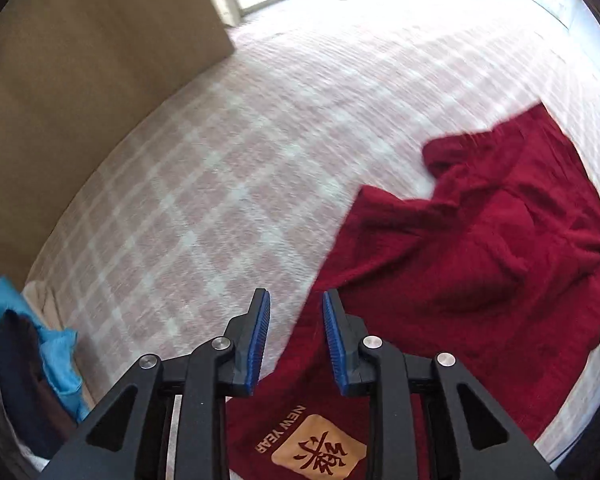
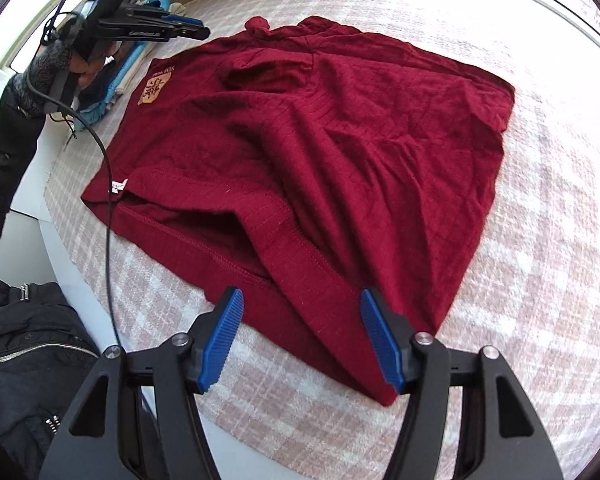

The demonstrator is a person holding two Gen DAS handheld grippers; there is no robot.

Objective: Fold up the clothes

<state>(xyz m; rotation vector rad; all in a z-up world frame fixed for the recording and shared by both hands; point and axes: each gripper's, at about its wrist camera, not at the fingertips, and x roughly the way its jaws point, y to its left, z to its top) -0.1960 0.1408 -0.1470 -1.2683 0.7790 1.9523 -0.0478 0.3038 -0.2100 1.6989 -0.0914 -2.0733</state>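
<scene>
Both claws are released and grip nothing. Looking along my left claw (image 1: 296, 340), its blue pads (image 1: 260, 344) stand a short way apart, poised above the near edge of the red garment (image 1: 480, 248), just where the cloth meets the bare pink-and-white plaid bedcover (image 1: 228, 152). Below the pads I see the garment's tan patch (image 1: 320, 450) with a dark character and the words "NEW YEAR" beside it. My right claw (image 2: 302, 340) is spread wider, its blue pads (image 2: 222, 344) set either side of a ribbed hem (image 2: 296, 256) at the garment's near corner; whether they touch the cloth I cannot tell.

From the right wrist view the red garment (image 2: 340, 128) lies spread and rumpled over the bedcover (image 2: 540, 240), one layer folded loosely across the middle, a small white label (image 2: 118, 187) at its left edge. My left claw (image 2: 188, 30) shows there at upper left, held in a gloved hand (image 2: 52, 64) with a black cable (image 2: 107, 200) trailing down. Beyond it sits a heap of blue and dark clothes (image 2: 116, 76). A black jacket (image 2: 28, 344) lies at lower left, off the bedcover.
</scene>
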